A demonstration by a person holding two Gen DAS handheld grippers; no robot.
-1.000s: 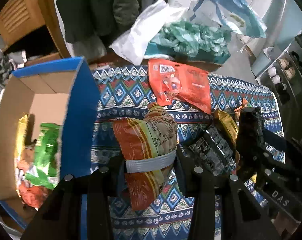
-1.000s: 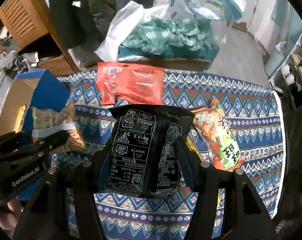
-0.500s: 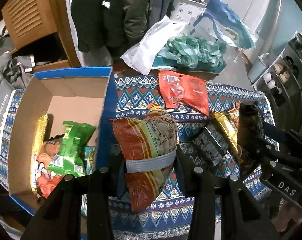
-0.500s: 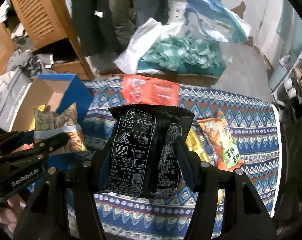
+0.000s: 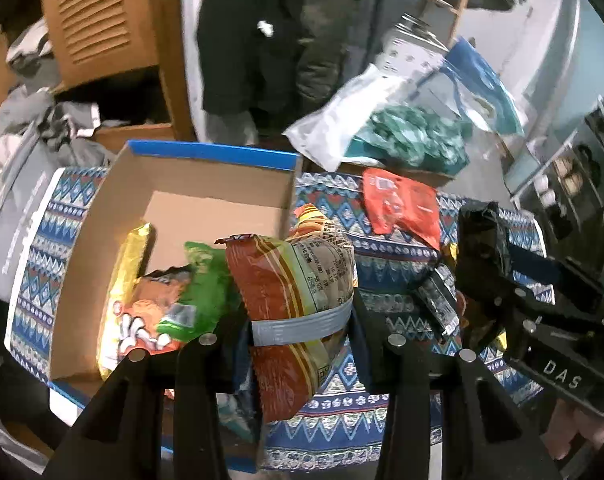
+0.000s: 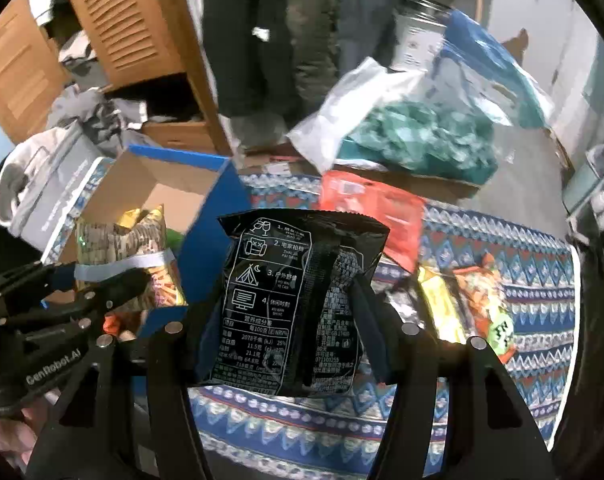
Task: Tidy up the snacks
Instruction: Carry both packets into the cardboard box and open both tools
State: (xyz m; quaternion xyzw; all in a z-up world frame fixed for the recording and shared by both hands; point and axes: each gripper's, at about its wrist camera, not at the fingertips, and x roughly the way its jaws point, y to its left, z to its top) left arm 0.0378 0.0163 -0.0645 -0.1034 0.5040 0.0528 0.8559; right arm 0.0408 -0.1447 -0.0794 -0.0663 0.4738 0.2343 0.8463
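Left gripper (image 5: 300, 320) is clamped on an orange-red snack bag (image 5: 290, 280) with a grey tape band round its middle; bag sits centre frame in the left wrist view, off the cloth, overlapping the right wall of the cardboard box (image 5: 182, 200); box has blue outer walls and occupies the left half of that frame; inside it lie a green packet (image 5: 198, 300), a gold packet (image 5: 130, 264) and an orange packet (image 5: 154, 320). Right gripper (image 6: 286, 316) is closed on a black snack bag (image 6: 298, 300) with white print, held upright at centre of the right wrist view above the patterned cloth (image 6: 502, 248); on the cloth, a red-orange pouch (image 6: 378, 208) lies upper centre, an orange packet with a green label (image 6: 490, 312) and a yellow packet (image 6: 438, 304) lie at right, just beside each other; left gripper with its taped bag shows at the left edge of this frame, over the box.
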